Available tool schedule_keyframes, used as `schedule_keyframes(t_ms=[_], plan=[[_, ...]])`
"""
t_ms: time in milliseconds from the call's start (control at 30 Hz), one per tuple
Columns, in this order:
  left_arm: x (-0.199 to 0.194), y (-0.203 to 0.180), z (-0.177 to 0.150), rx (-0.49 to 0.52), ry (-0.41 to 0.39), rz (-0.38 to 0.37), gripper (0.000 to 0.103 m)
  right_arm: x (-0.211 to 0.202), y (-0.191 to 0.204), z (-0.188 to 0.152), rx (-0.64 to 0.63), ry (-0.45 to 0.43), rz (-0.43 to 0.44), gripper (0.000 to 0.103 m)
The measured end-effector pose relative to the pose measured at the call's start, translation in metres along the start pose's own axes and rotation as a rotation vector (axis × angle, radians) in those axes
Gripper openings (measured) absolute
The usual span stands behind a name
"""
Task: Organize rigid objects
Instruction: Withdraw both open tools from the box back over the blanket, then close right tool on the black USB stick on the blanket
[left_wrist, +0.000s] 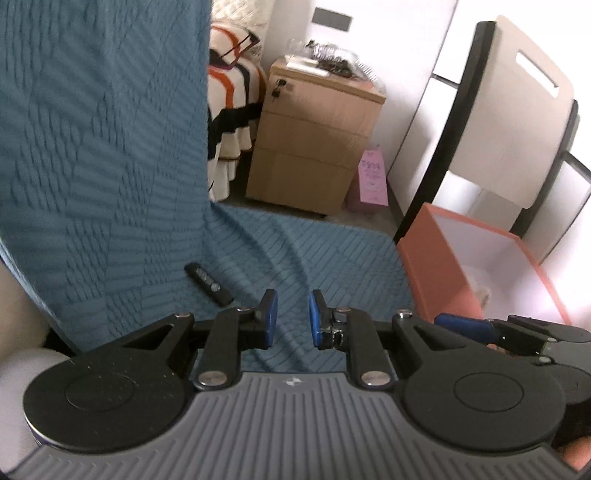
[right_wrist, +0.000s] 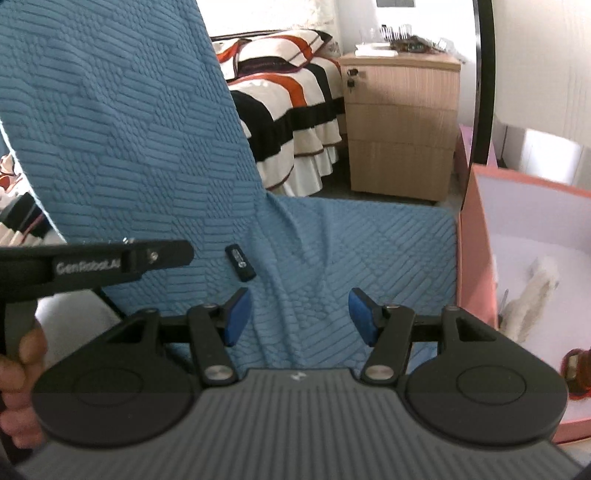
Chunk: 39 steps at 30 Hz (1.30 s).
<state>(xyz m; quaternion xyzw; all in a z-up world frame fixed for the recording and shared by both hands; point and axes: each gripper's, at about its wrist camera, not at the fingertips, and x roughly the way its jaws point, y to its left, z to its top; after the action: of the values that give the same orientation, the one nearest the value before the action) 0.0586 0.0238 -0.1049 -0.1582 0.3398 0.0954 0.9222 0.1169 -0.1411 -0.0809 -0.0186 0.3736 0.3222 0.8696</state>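
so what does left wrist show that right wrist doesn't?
Left wrist only: the left tool, nearly shut with nothing between its pads, a pale chair back and a pink bag by the cabinet.

Right wrist only: the right tool, open and empty, the hand gripping the left tool's handle, and white and red items in the box.

Both: the black remote on the blue cover, the pink box, the wooden cabinet, the striped bed.
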Motion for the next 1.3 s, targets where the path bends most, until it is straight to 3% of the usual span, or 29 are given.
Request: schedule_keyframes(t_ms=[233, 400, 600, 767, 1067, 1167, 1300], plan=[[0.044, 0.014, -0.019, -0.03, 0.0, 0.018, 0.02, 0.036, -0.009, -0.003, 0.012, 0.0, 0.002, 0.06], [0.072, 0.02, -0.025, -0.024, 0.018, 0.035, 0.021, 0.06, -0.012, 0.004, 0.011, 0.024, 0.049, 0.06], [0.093, 0.032, -0.025, -0.054, 0.039, 0.053, 0.02, 0.093, -0.004, 0.022, -0.021, 0.064, 0.124, 0.051], [0.103, 0.041, -0.026, -0.068, 0.06, 0.069, 0.02, 0.132, 0.008, 0.036, -0.06, 0.119, 0.202, 0.048], [0.11, 0.053, -0.026, -0.088, 0.087, 0.083, 0.02, 0.193, 0.035, 0.049, -0.174, 0.213, 0.268, 0.047], [0.112, 0.055, -0.027, -0.098, 0.095, 0.079, 0.02, 0.215, 0.04, 0.048, -0.222, 0.242, 0.273, 0.034], [0.112, 0.058, -0.028, -0.108, 0.1, 0.079, 0.02, 0.235, 0.042, 0.05, -0.195, 0.261, 0.324, 0.032]])
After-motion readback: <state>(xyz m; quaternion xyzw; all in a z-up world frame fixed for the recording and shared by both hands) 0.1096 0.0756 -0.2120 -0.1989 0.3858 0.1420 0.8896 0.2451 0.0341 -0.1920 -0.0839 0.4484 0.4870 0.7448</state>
